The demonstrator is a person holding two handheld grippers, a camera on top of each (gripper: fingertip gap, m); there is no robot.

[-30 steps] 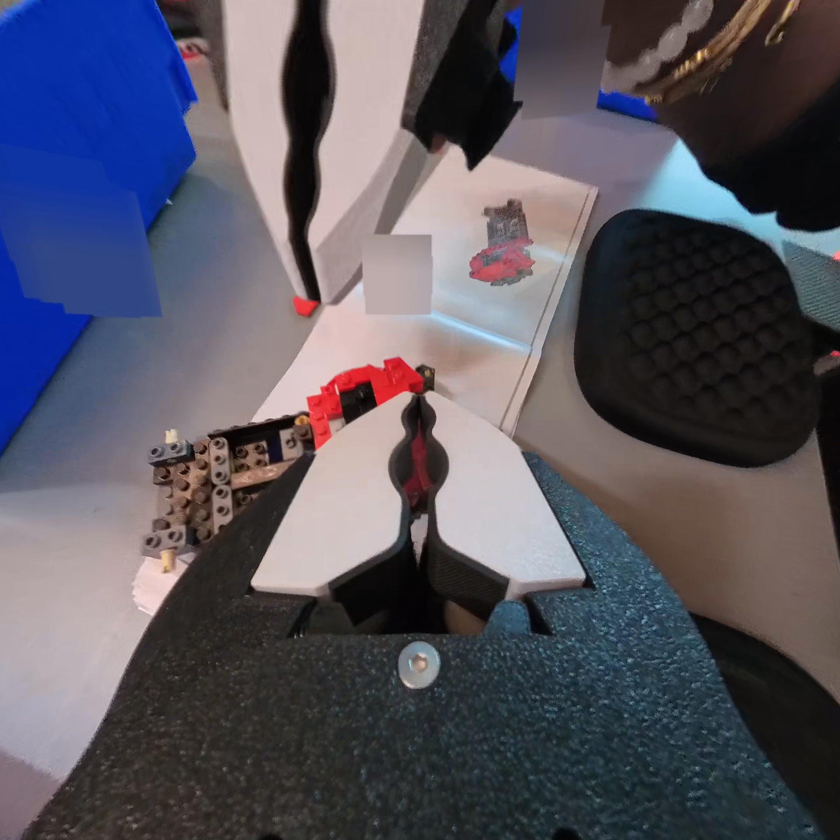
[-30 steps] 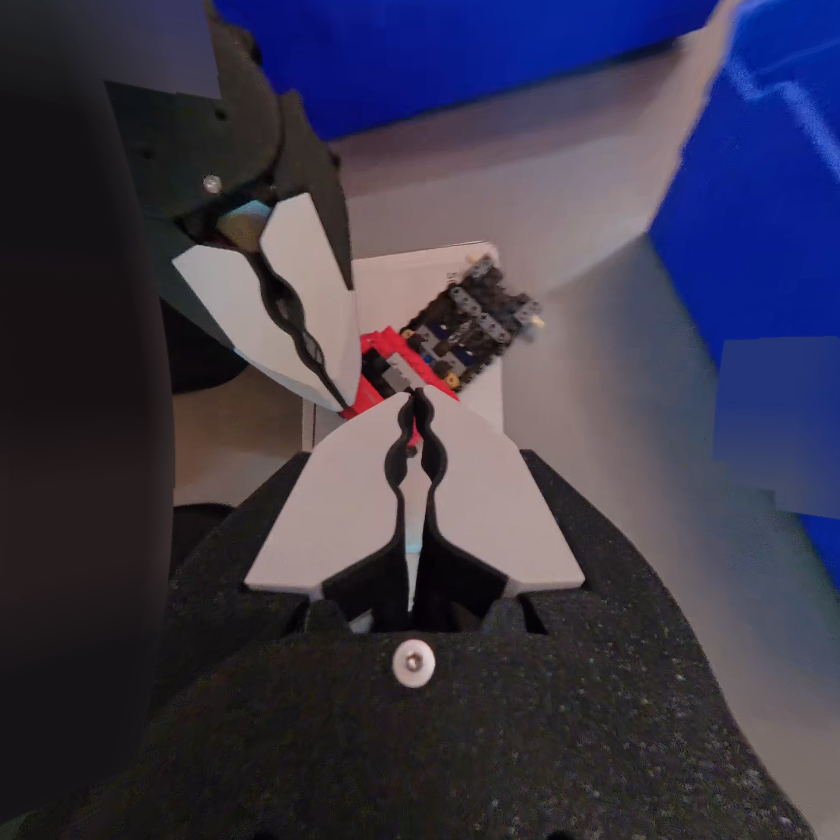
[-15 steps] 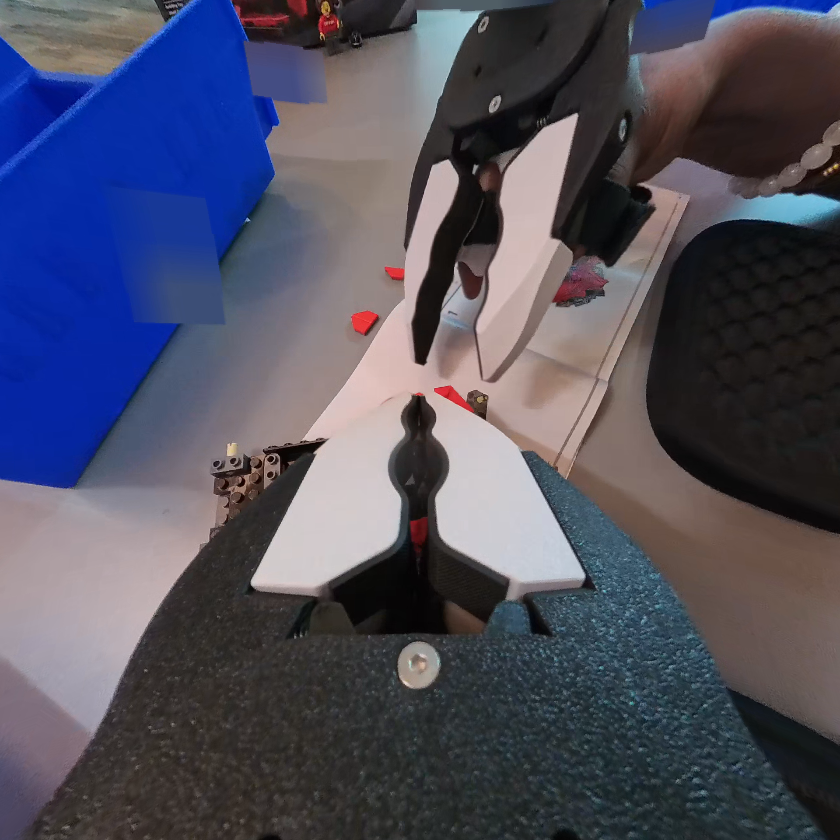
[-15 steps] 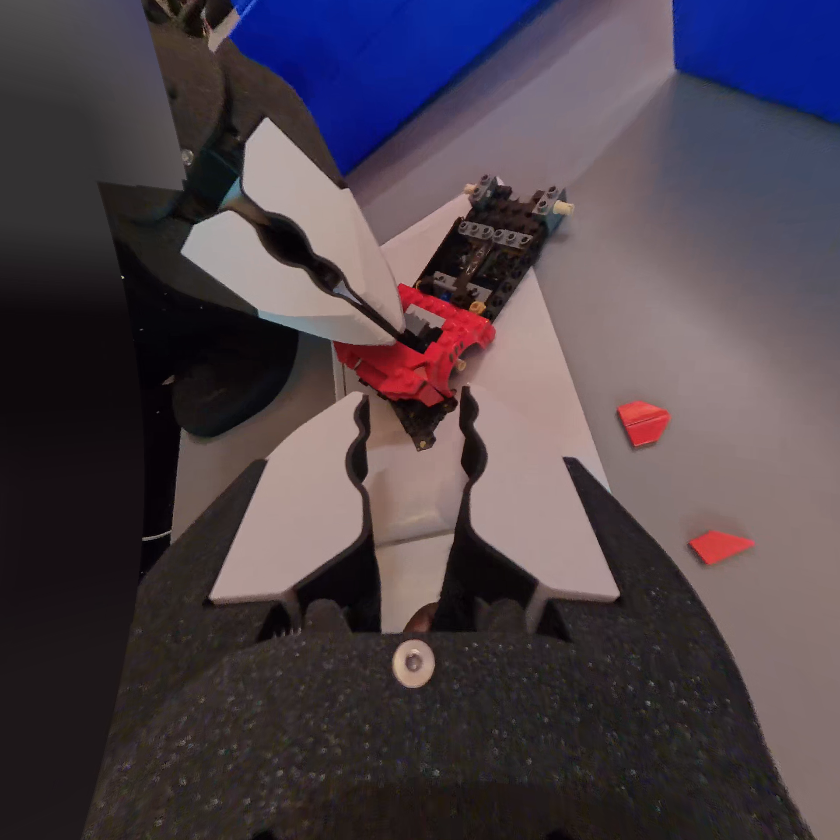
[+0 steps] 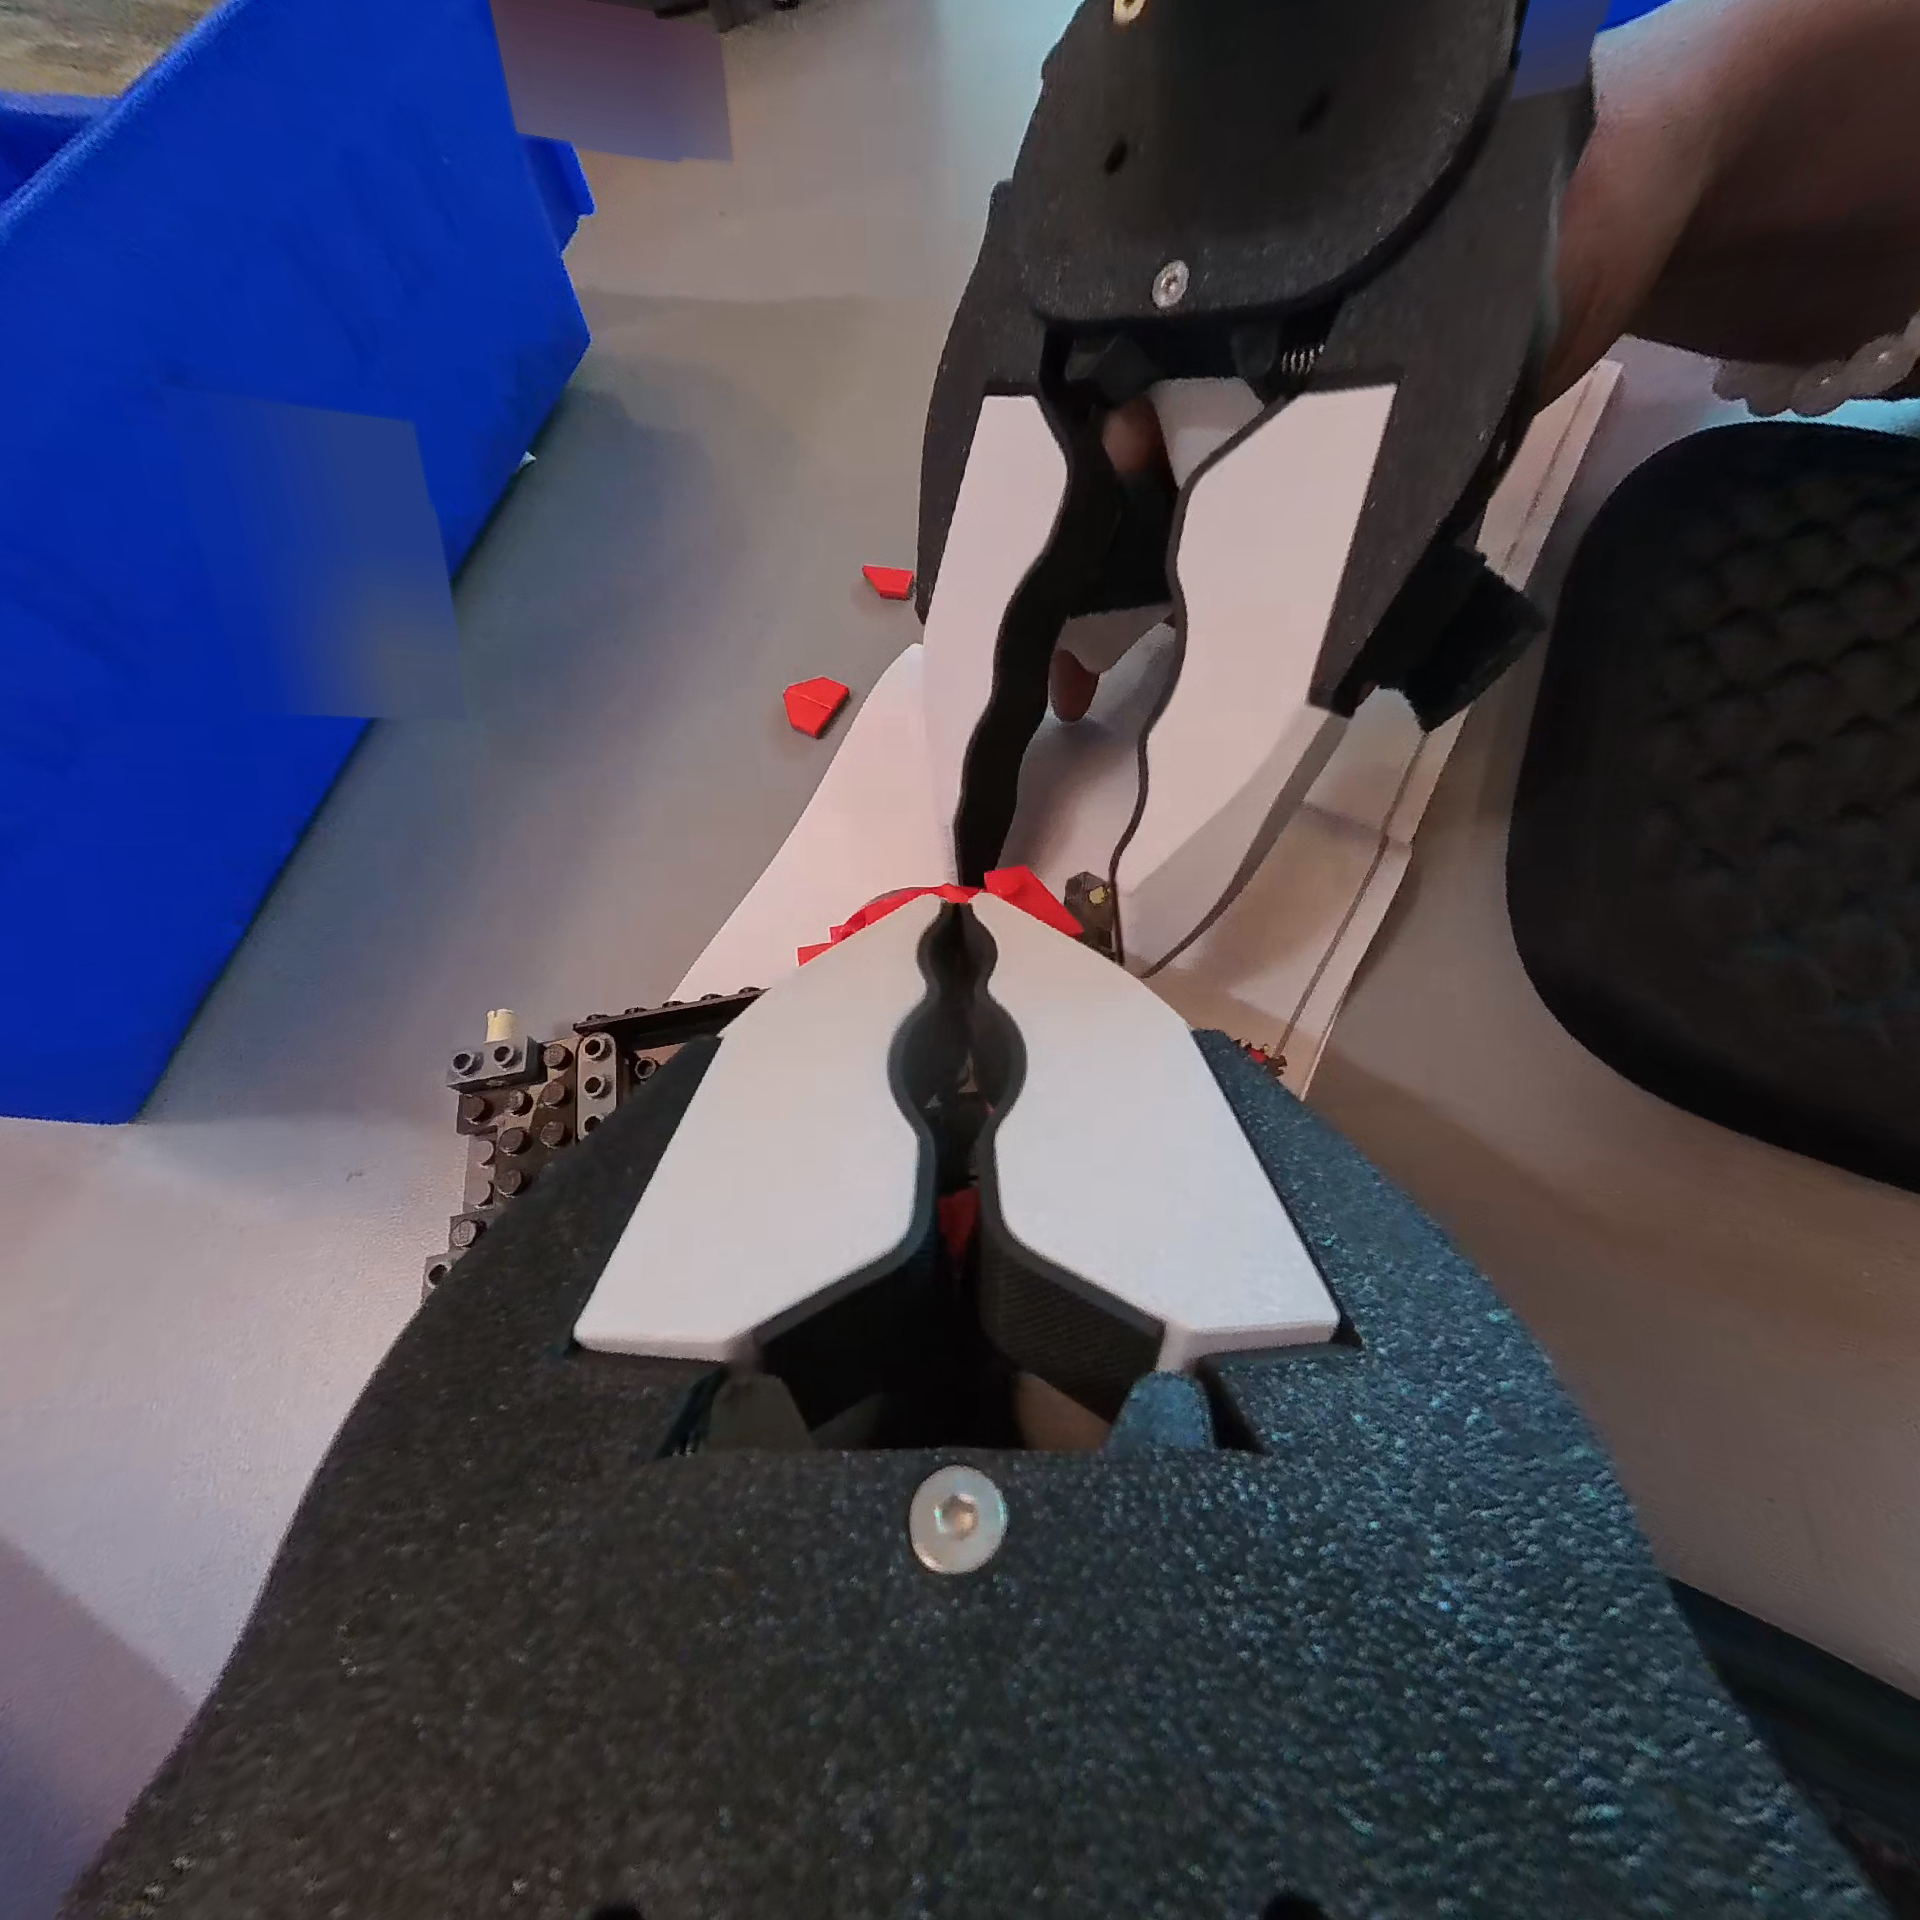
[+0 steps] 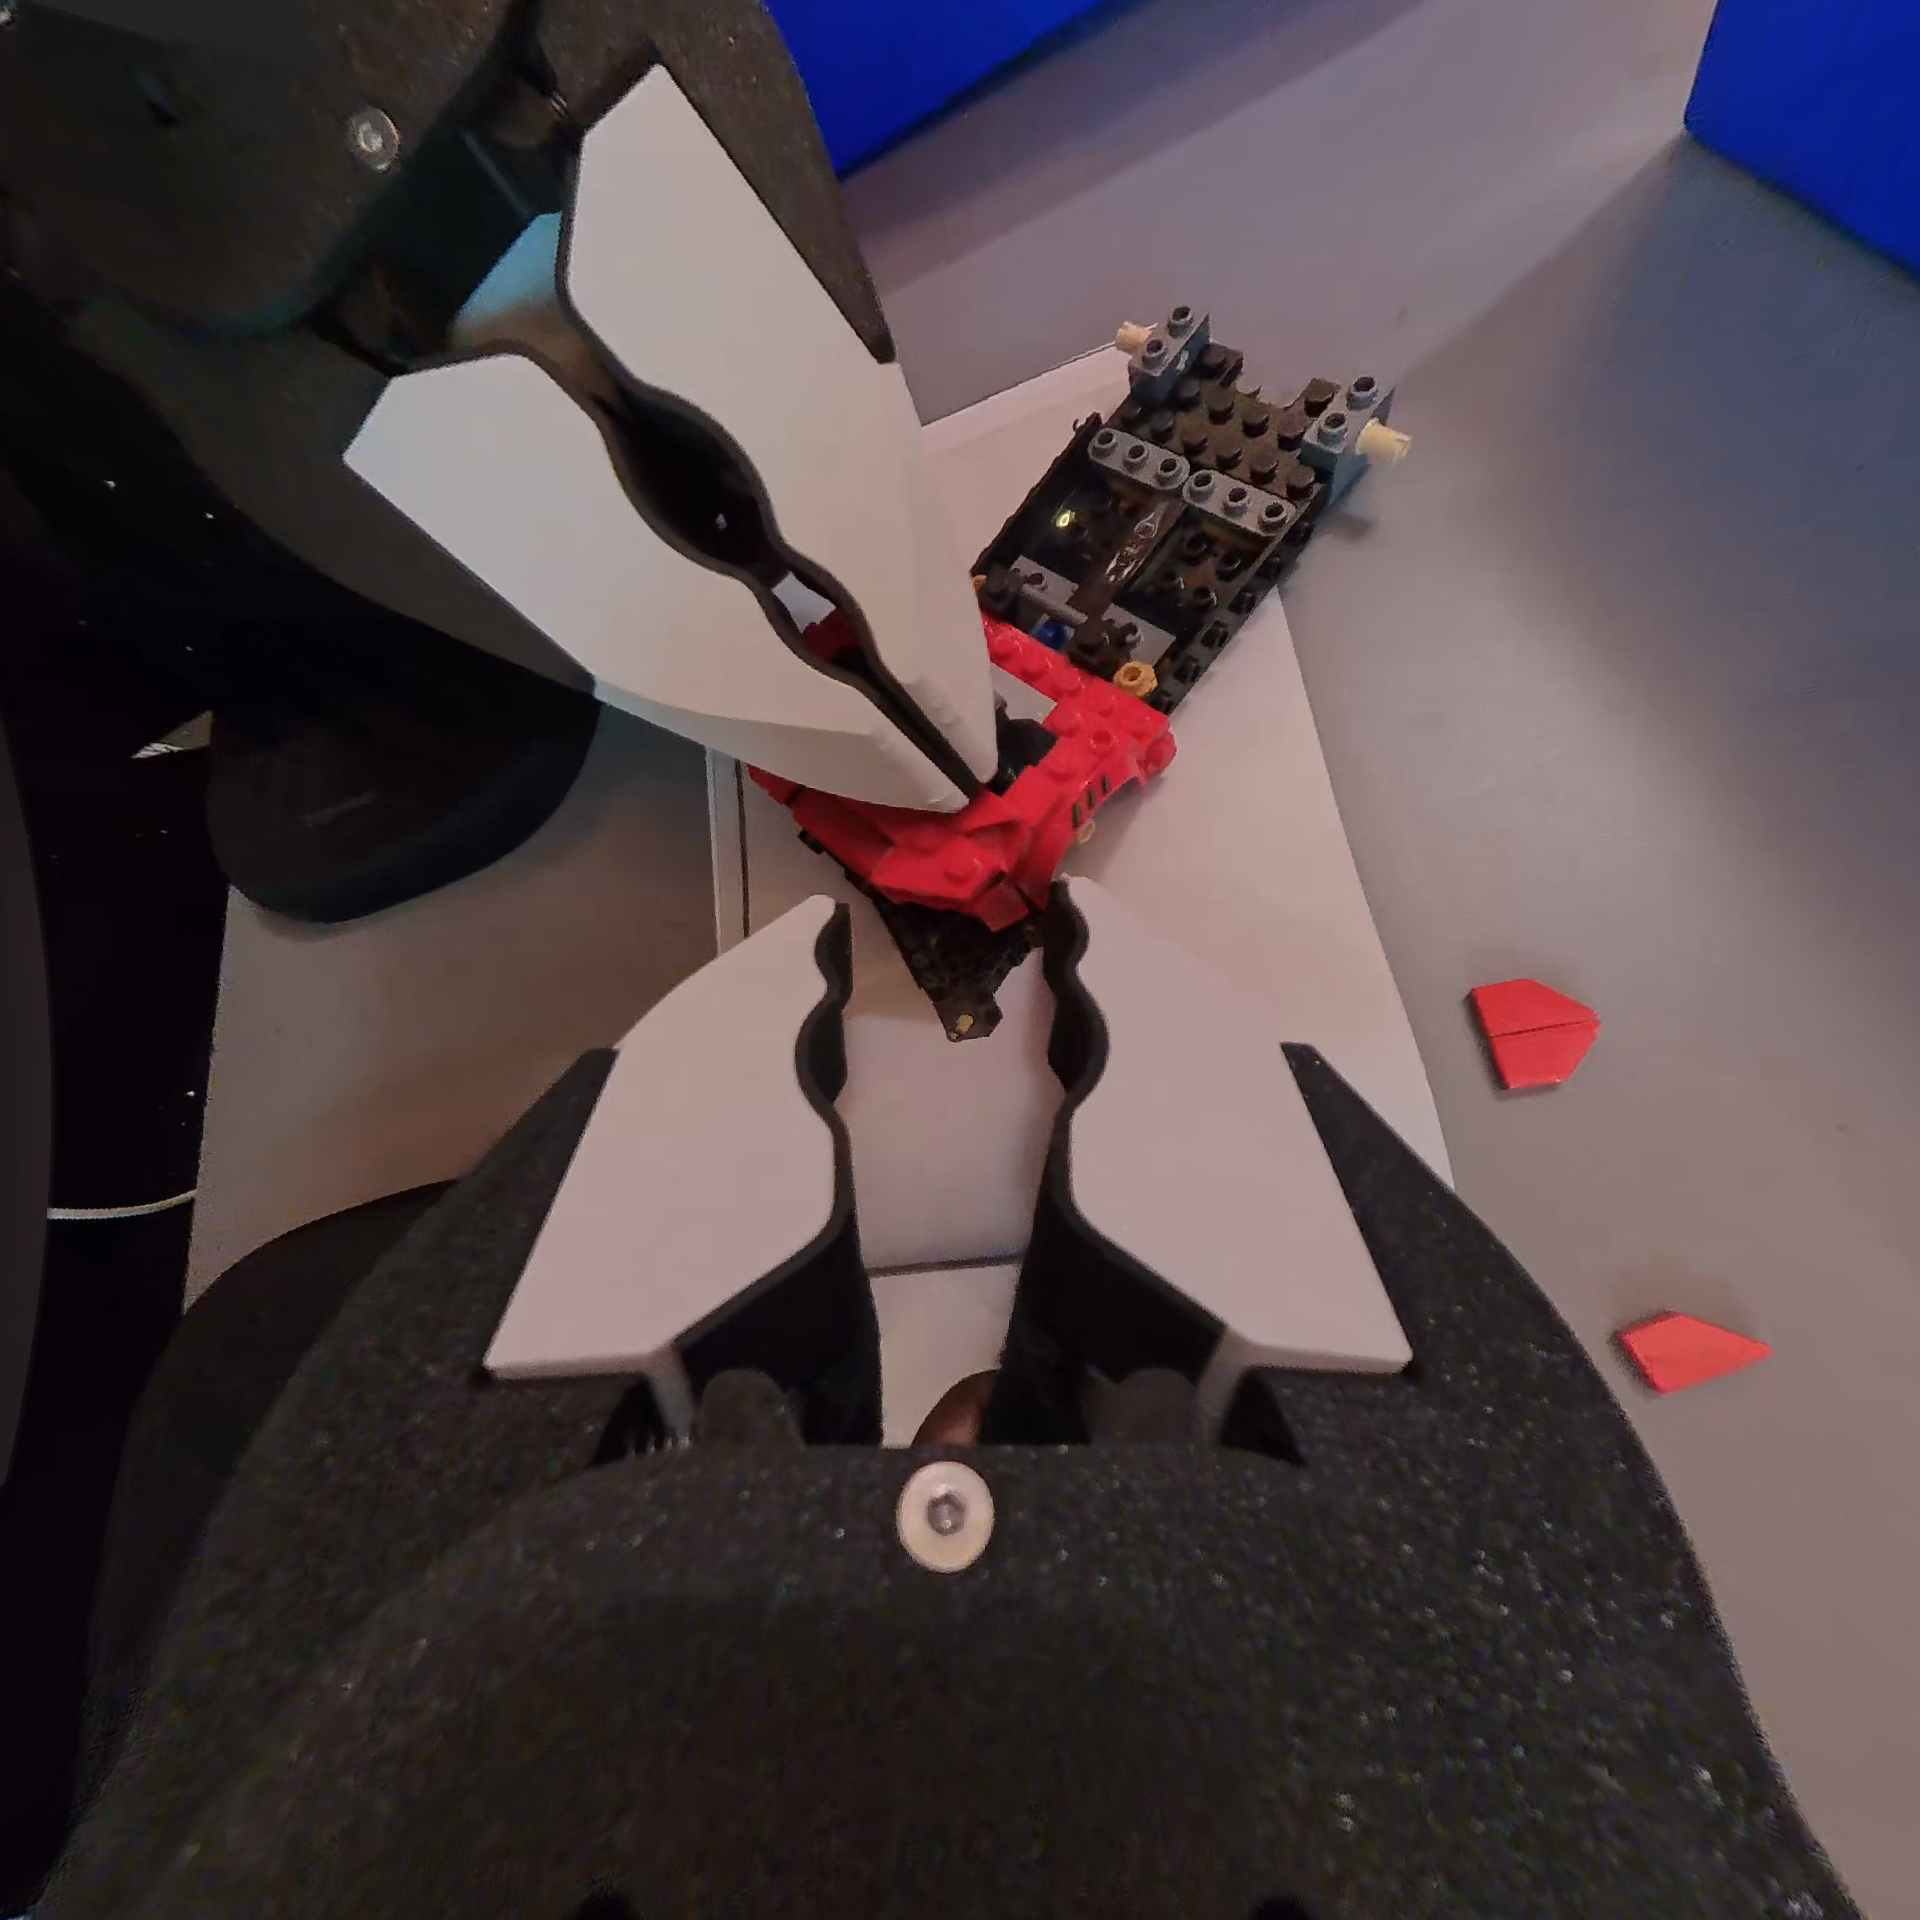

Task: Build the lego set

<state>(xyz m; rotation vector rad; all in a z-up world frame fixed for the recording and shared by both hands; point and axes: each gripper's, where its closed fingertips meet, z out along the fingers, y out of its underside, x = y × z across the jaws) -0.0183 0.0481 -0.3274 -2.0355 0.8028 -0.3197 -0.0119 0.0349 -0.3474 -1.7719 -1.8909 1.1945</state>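
Note:
The lego car lies on a white instruction booklet. It has a red front body and a black and grey studded chassis. My left gripper is shut; in the right wrist view its tips press down on the red body. My right gripper is open and empty. Its fingertips stand on either side of the car's black nose. In the left wrist view the car is mostly hidden behind my fingers; only red edges and the chassis show.
Two loose red wedge pieces lie on the grey table right of the booklet. Blue bins stand along the far side. A black textured pad lies beside the booklet. My two grippers' fingertips are within a few centimetres of each other.
My right gripper has opened and drawn back; its fingers now flank the car's nose. My left gripper has stayed shut on top of the red body.

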